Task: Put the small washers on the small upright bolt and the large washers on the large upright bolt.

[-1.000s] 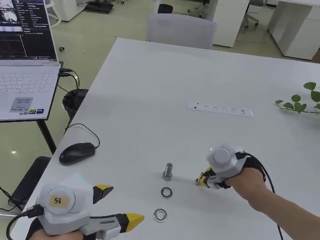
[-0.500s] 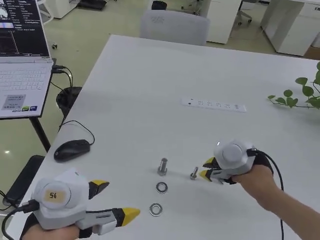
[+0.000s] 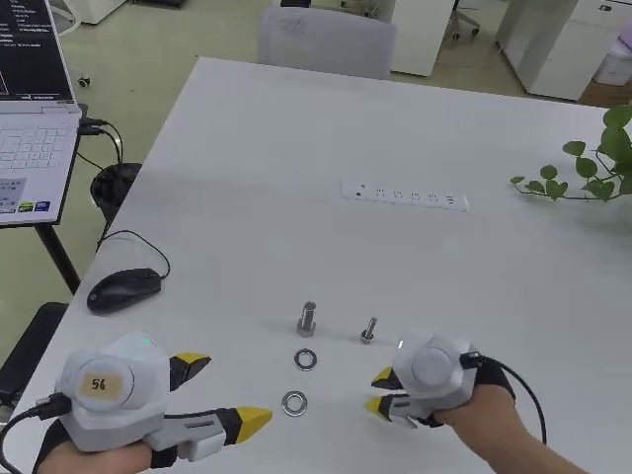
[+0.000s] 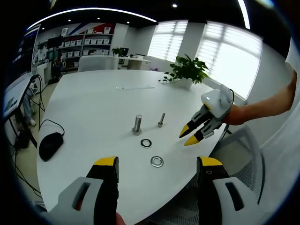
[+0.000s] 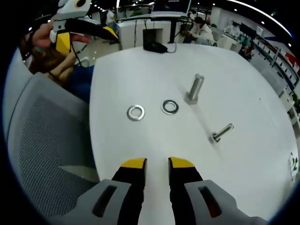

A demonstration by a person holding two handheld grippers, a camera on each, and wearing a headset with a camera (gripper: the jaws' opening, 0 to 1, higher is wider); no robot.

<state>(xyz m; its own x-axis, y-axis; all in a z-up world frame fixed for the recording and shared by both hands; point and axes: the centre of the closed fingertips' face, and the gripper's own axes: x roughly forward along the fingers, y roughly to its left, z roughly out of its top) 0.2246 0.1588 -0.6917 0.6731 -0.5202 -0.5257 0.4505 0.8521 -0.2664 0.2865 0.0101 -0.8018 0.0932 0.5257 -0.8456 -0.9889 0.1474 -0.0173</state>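
I see the large bolt (image 3: pixel 307 319) upright near the table's (image 3: pixel 296 178) front edge, small bolt (image 3: pixel 369 331) upright just right of it. First washer (image 3: pixel 305 359) lies flat just in front of the large bolt, second washer (image 3: pixel 293 403) further front, nr the edge. L gripper (image 3: pixel 222 392) is front-left of the large bolt, jaws wide, empty; its tag (image 3: pixel 98 385) reads "56". R gripper (image 3: pixel 379 391) is front-right, jaws narrow, nothing btwn. Beyond the large bolt there's bare tabletop up to the power strip (image 3: pixel 405 195).

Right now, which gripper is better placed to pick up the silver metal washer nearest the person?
Probably the left. The left gripper has its jaws wide open and sits close beside that silver metal washer. The right gripper is farther from it, jaws only narrowly apart.
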